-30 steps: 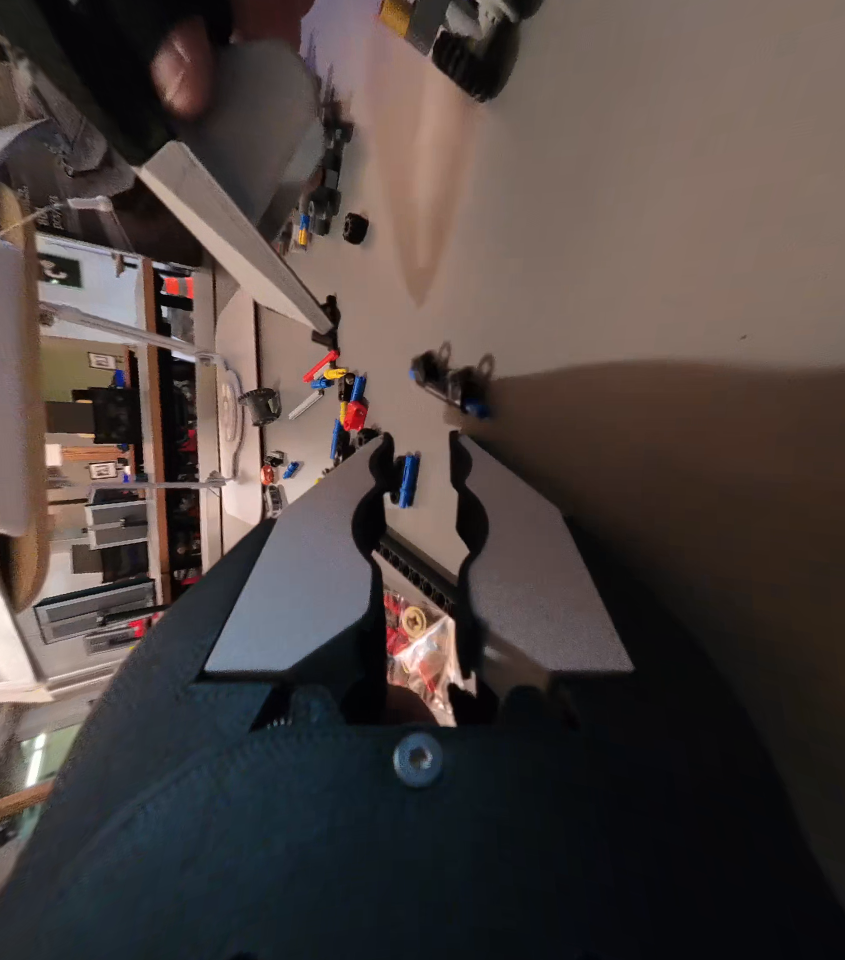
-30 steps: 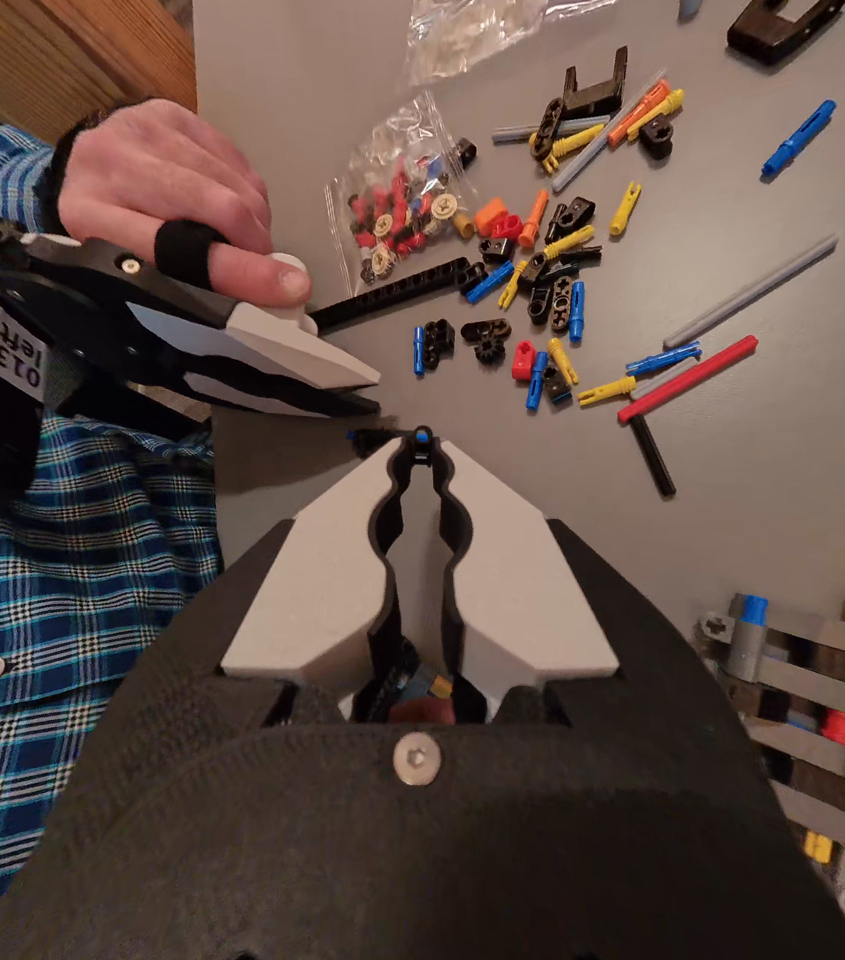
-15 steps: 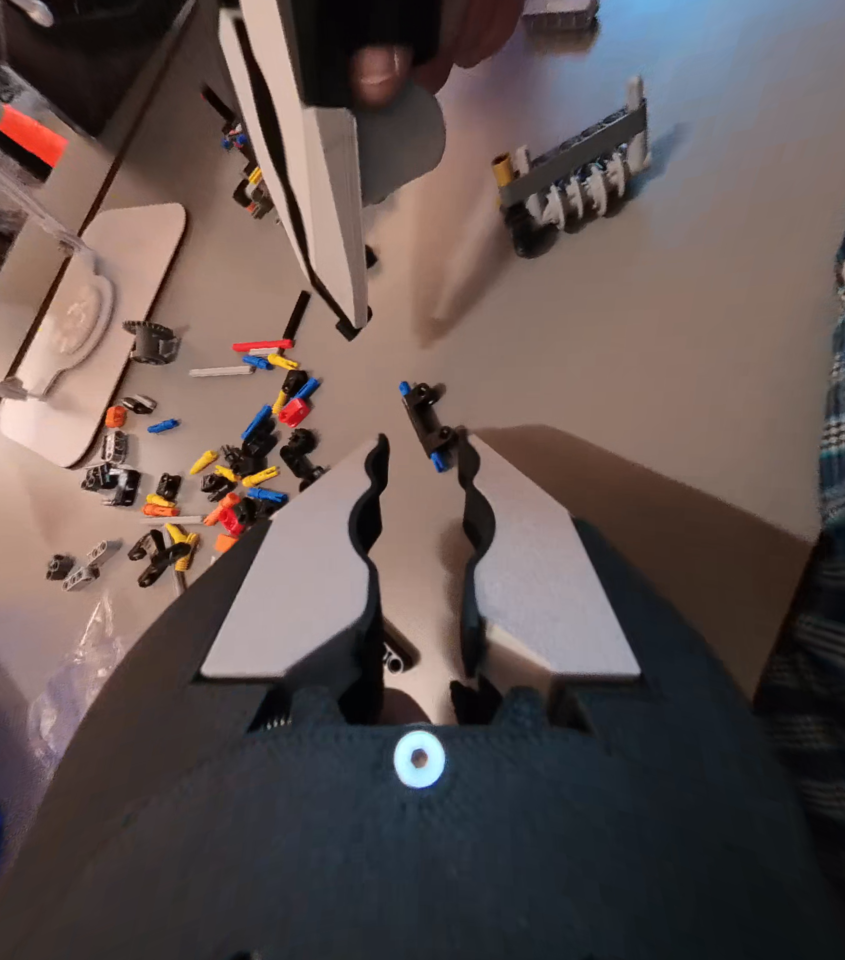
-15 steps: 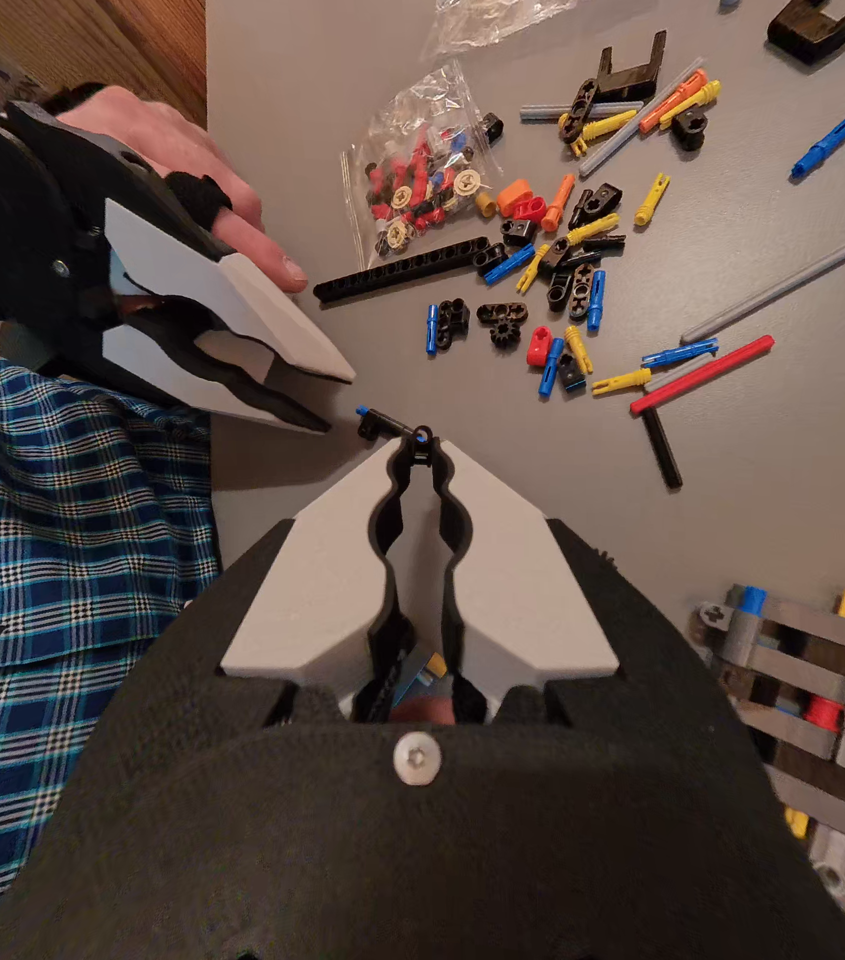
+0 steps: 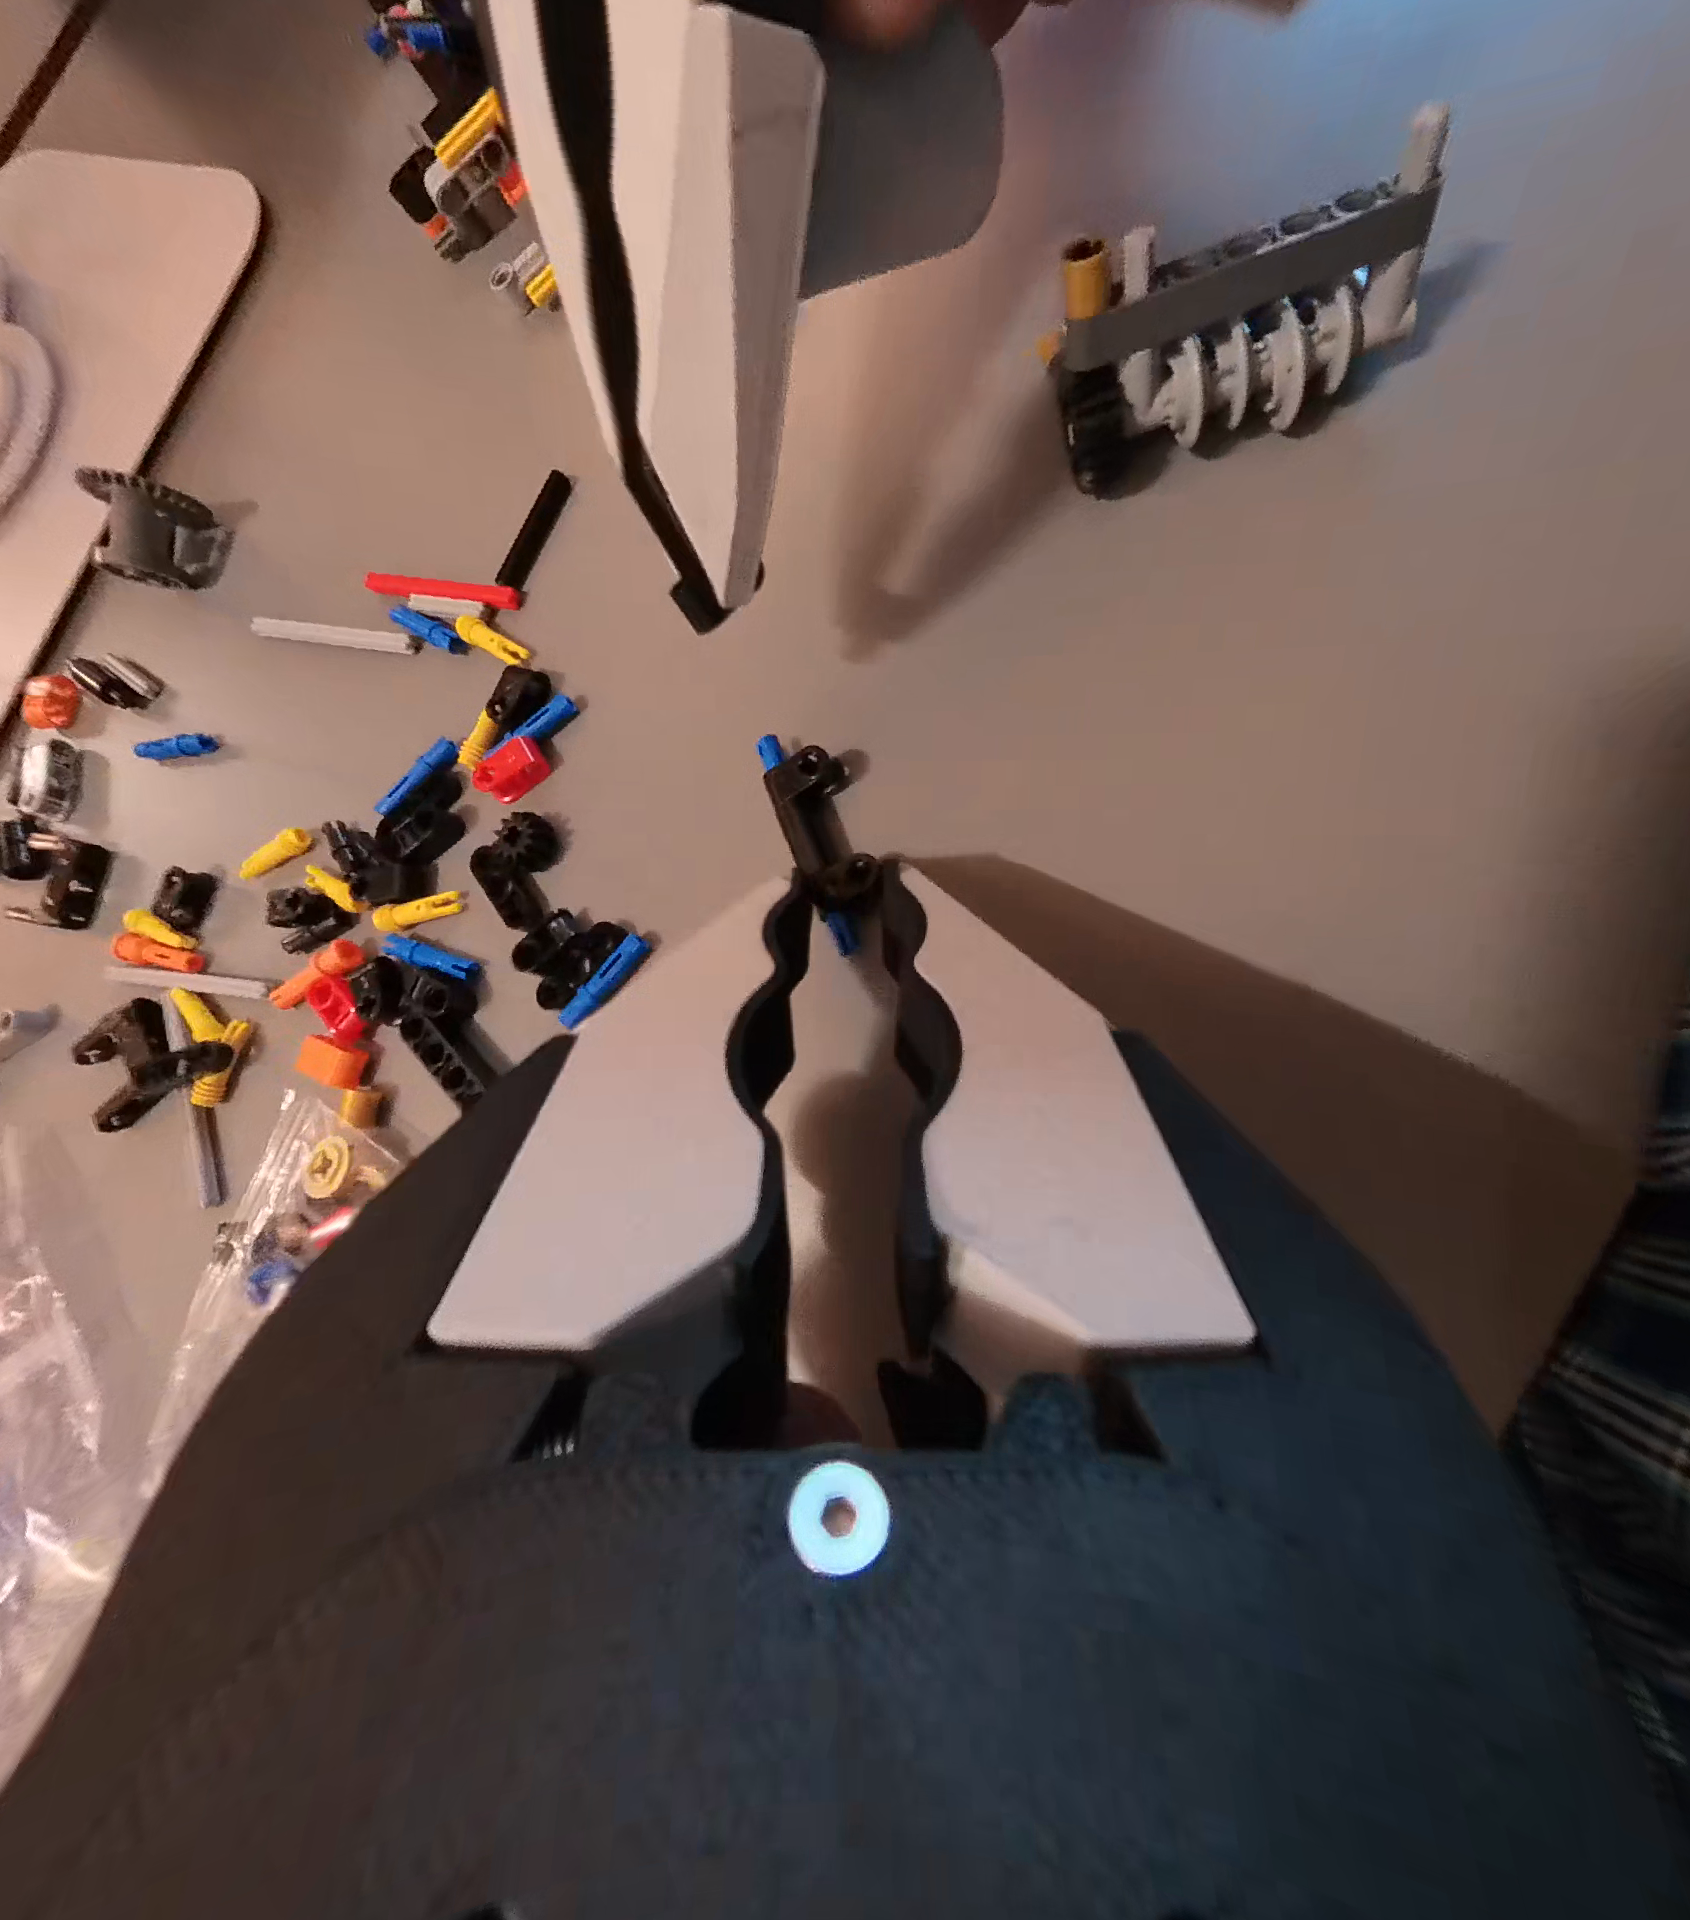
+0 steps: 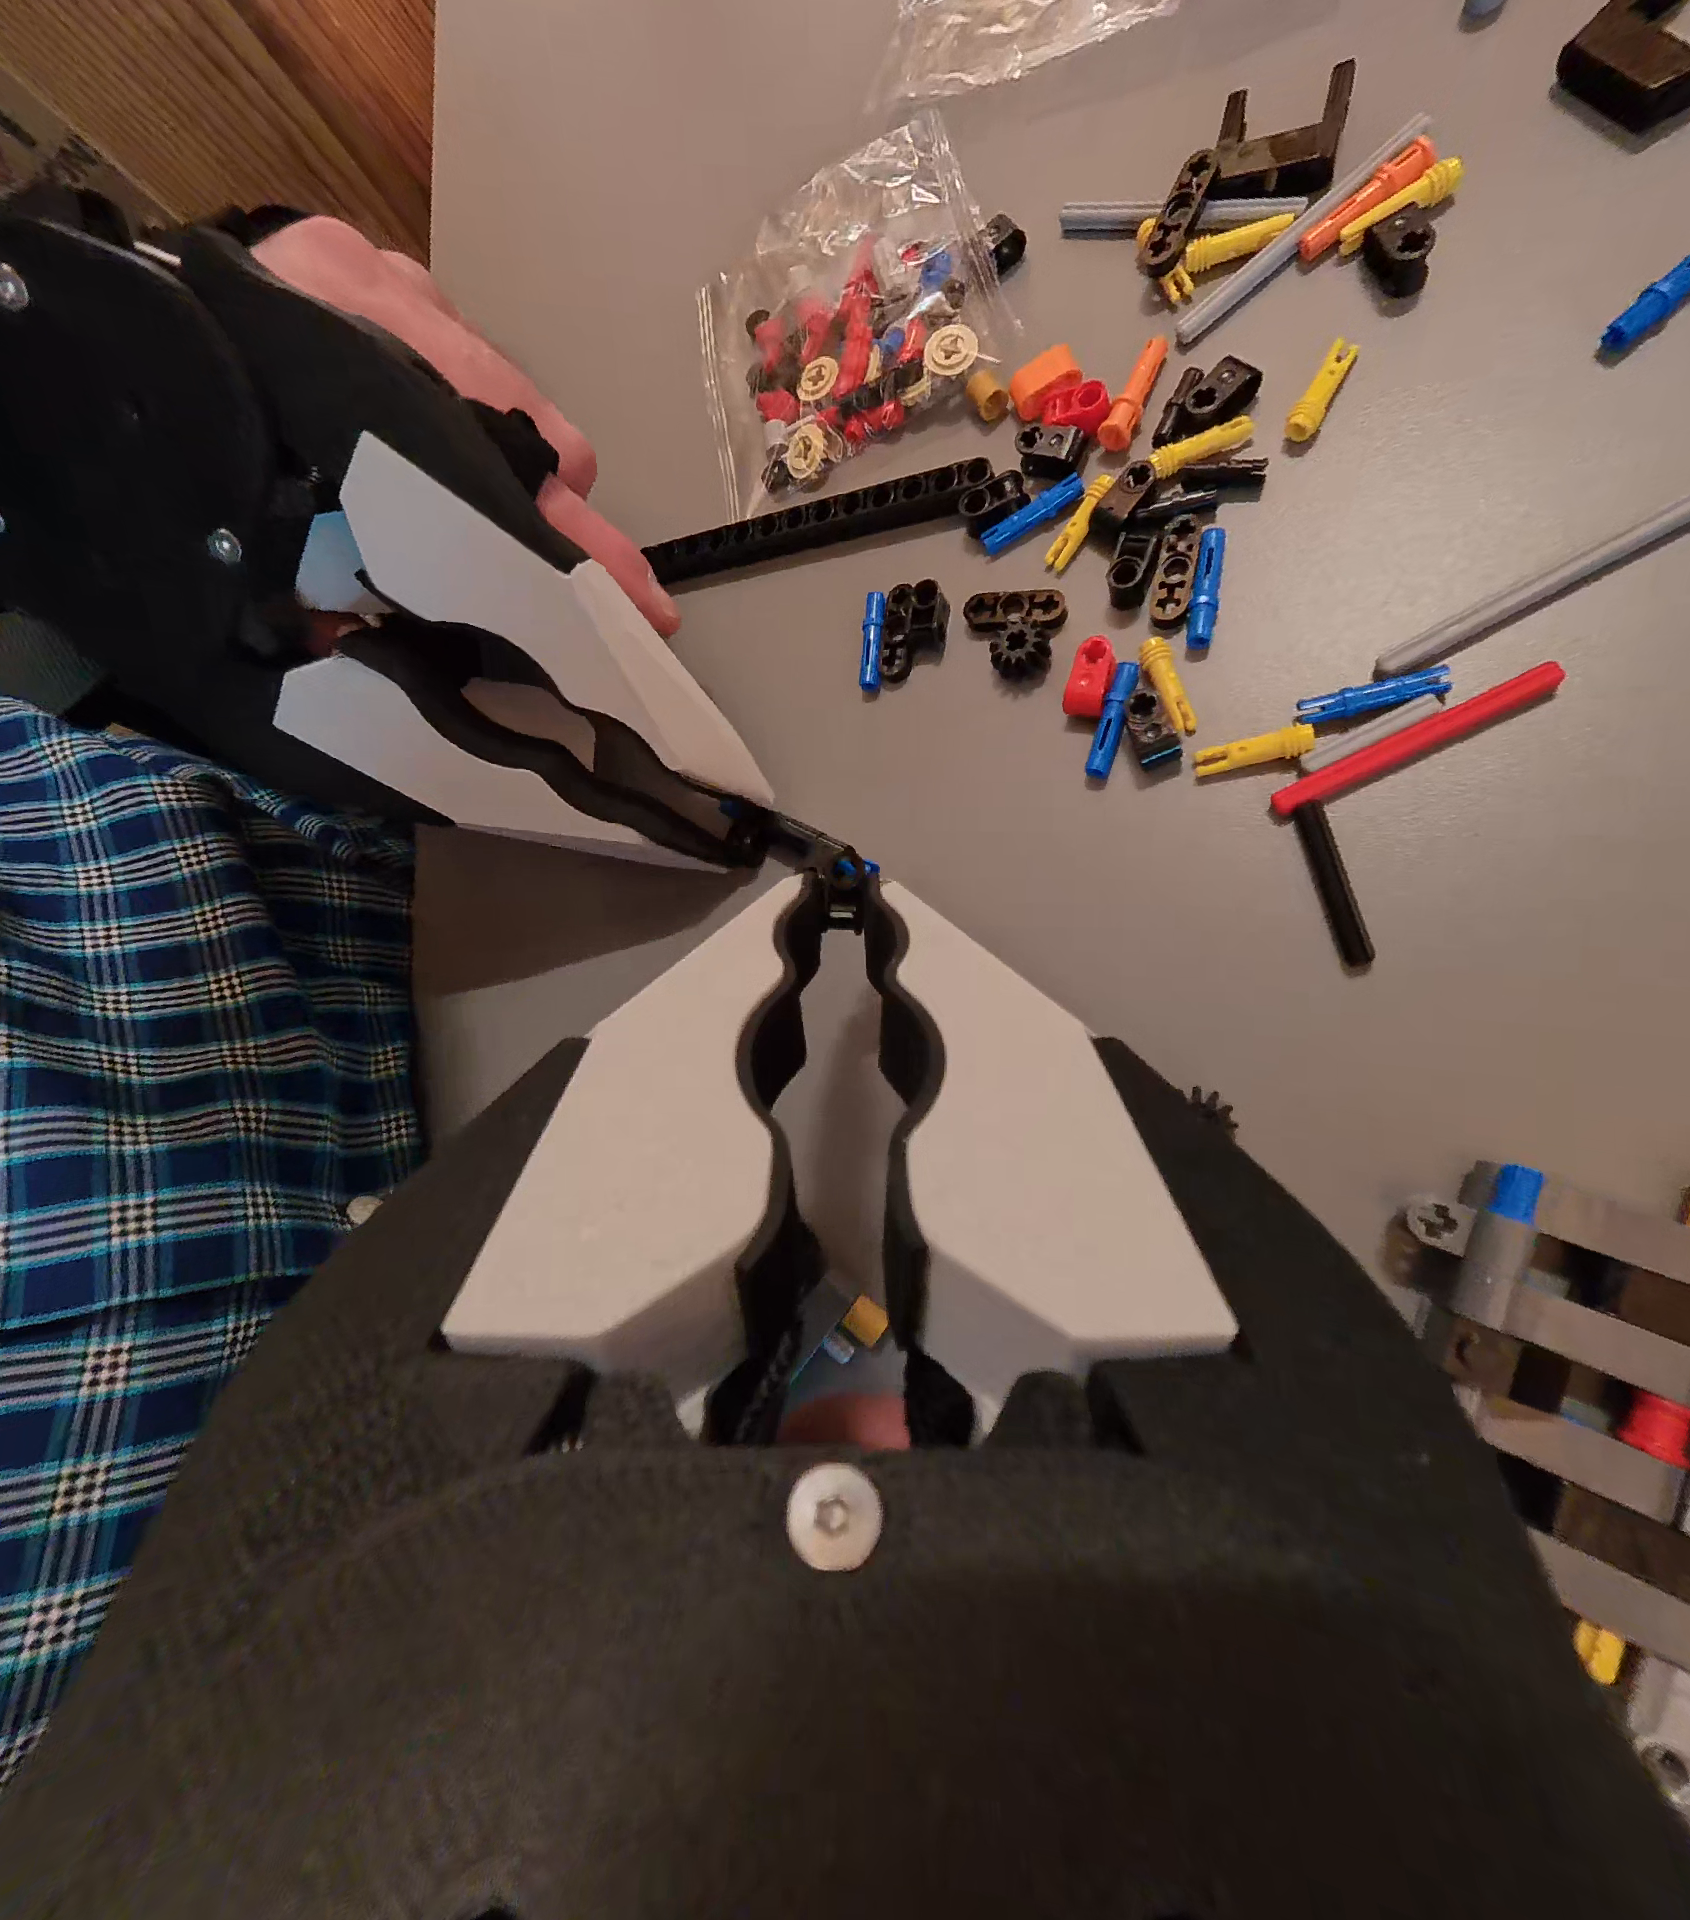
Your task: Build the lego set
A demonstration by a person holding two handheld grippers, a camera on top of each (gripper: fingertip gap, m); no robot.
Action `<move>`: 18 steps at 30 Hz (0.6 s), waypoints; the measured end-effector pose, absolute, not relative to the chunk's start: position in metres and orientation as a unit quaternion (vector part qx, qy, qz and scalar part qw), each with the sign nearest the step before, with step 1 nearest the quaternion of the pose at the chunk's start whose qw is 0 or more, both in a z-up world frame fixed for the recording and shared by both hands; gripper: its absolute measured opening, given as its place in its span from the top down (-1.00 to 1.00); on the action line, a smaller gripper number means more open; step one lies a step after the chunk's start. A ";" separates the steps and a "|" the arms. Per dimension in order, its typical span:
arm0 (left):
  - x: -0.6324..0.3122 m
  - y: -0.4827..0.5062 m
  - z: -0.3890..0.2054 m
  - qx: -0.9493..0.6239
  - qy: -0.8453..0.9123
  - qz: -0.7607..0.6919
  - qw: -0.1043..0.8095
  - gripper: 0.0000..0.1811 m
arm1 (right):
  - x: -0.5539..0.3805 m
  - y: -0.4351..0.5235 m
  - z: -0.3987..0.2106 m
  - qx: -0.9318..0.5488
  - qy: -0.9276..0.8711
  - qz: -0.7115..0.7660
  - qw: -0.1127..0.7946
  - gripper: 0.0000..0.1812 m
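A small black connector with blue pins [image 5: 805, 800] sits low over the grey table [image 5: 1236, 727]. My left gripper [image 5: 841, 883] is shut on its near end. In the right wrist view the connector [image 6: 805, 836] runs from the left gripper's tip [image 6: 742, 836] to just past my right gripper [image 6: 839, 904]. The right gripper's jaws are almost together. In the left wrist view the right gripper's tip [image 5: 711, 608] stands apart from the connector and looks empty. A partly built grey model [image 5: 1246, 312] stands at the far right, and it also shows in the right wrist view [image 6: 1599, 1382].
Loose coloured pins, axles and black connectors [image 5: 405, 914] lie left of the connector, and they also show in the right wrist view [image 6: 1163, 499]. Among them are a long black beam [image 6: 820, 520] and a clear parts bag [image 6: 862, 343]. A wooden board [image 5: 41, 416] is far left. The person's plaid shirt [image 6: 93, 1039] is close.
My left gripper swung round from a sideways pose, reached the black connector and closed on its end. My right gripper stayed over the same spot with its jaws nearly together.
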State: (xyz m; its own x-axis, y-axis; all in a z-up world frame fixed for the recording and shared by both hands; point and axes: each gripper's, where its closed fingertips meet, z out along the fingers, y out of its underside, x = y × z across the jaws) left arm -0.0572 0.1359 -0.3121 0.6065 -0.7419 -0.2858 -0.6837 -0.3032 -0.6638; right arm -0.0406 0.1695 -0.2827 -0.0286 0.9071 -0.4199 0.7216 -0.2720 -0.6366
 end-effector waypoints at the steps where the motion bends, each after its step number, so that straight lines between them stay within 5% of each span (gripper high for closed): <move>1: -0.056 0.135 -0.312 -0.811 0.436 -0.055 0.387 0.88 | -0.041 0.169 -0.283 -0.685 -0.594 0.405 0.115 0.95; 8: -0.044 0.130 -0.300 -0.845 0.310 -0.250 0.357 0.89 | -0.041 0.166 -0.284 -0.675 -0.607 0.405 0.108 0.95; 14: -0.050 0.132 -0.310 -0.808 0.444 -0.060 0.382 0.87 | -0.037 0.166 -0.288 -0.672 -0.613 0.401 0.104 0.95; 18: -0.052 0.129 -0.305 -0.806 0.442 -0.074 0.387 0.69 | -0.035 0.166 -0.286 -0.656 -0.633 0.393 0.124 0.95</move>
State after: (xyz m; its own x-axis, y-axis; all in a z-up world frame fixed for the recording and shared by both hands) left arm -0.0522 0.1292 -0.3053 0.5974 -0.7705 -0.2225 -0.6558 -0.3096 -0.6886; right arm -0.0353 0.1664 -0.2862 -0.1101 0.9268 -0.3590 0.7325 -0.1685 -0.6596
